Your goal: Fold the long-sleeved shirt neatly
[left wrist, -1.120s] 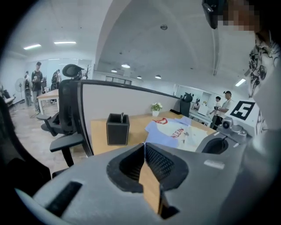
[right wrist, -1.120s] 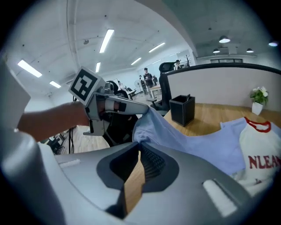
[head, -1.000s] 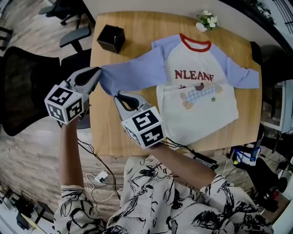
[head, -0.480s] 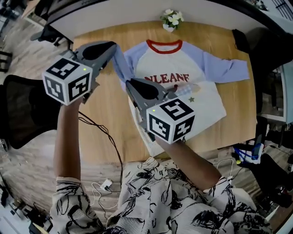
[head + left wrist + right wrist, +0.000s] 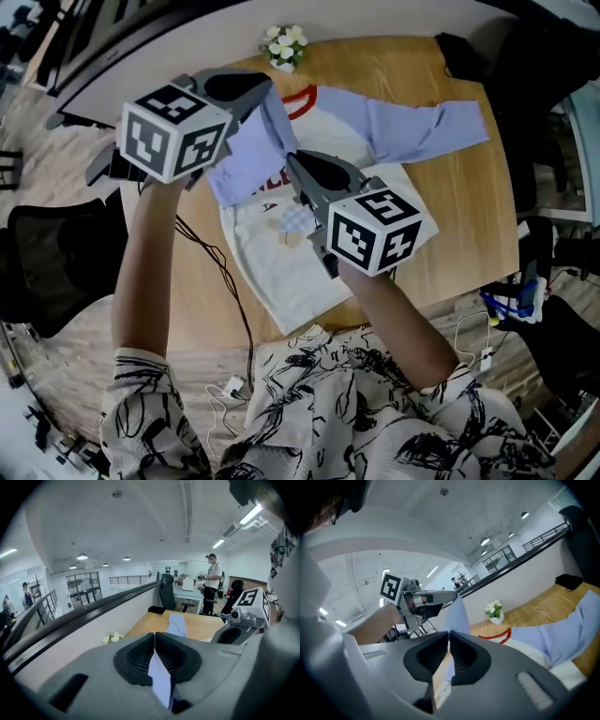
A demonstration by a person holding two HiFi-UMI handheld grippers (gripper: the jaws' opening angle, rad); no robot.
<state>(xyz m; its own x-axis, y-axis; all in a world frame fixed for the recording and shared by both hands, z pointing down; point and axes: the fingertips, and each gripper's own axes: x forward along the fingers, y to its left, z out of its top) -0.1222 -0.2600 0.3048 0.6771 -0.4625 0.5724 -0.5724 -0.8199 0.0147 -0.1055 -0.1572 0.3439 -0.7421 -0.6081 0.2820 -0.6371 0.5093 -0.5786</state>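
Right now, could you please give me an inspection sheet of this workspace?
Surface: wooden table, with the shirt across its middle.
Job's things: long-sleeved shirt front up; one blue sleeve lifted over the chest, the other sleeve spread flat.
Clutter: flower pot at the far edge; dark object at the far corner.
Grippers: left tongs and right tongs are both shut on the blue sleeve.
Cables: black cable trails toward a white plug on the floor.
Surroundings: office chair; a person standing far off.
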